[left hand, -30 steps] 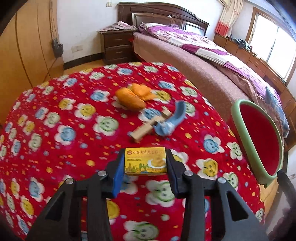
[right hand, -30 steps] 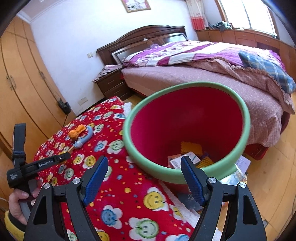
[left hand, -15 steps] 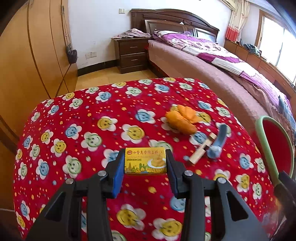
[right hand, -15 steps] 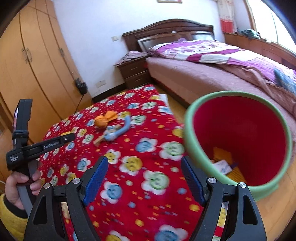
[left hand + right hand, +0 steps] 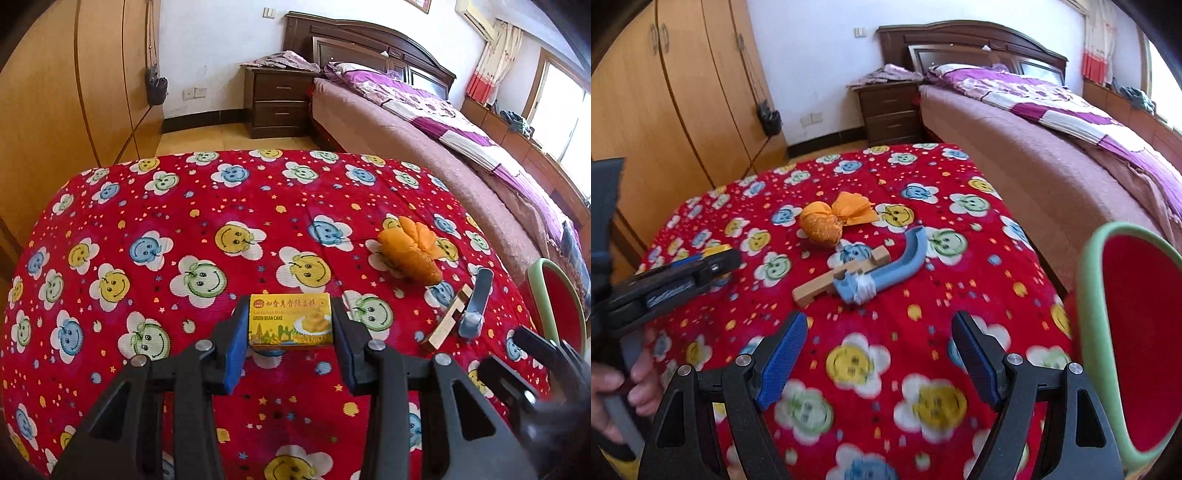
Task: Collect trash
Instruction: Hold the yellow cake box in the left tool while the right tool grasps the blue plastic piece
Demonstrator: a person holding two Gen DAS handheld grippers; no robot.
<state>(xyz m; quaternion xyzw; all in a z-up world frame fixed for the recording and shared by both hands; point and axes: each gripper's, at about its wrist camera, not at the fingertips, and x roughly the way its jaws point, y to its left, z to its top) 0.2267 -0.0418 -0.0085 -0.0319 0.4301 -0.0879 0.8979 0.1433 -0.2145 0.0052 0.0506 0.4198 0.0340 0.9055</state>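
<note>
1. Clamped tight: left gripper [image 5: 290,328] with blue textured pads pressing both short ends of a yellow green bean cake box [image 5: 290,319], held above the red smiley-flower tablecloth [image 5: 184,229].
2. Box long axis running straight across between the jaws, left to right; printed face turned up toward the camera, text reading upright.
3. Flat rectangular carton, glossy cardboard, crisp edges, a cake picture at its right end.
4. Spread wide with nothing between the pads: right gripper [image 5: 879,354], hovering low over the near part of the cloth.
5. Just beyond it, a blue curved plastic piece [image 5: 890,267], smooth and hooked, hook end pointing away toward the bed, lower end bound in whitish wrapping.
6. Touching that blue piece, a pale wooden block [image 5: 840,278], notched, lying diagonally from near-left to far-right.
7. Further back, an orange crinkled bundle [image 5: 827,221], rounded body with a flared fan-like tail pointing right.
8. At the right edge of the right wrist view, a trash bin [image 5: 1089,280], tilted open toward the camera: pale green rim, red smooth interior, beside the table's edge.
9. Left side of that view: left gripper again, black body, gripped by the left hand [image 5: 617,391].
10. Background: purple-quilted bed [image 5: 461,122], dark wooden nightstand [image 5: 277,103], orange-brown wardrobe [image 5: 676,92].
</note>
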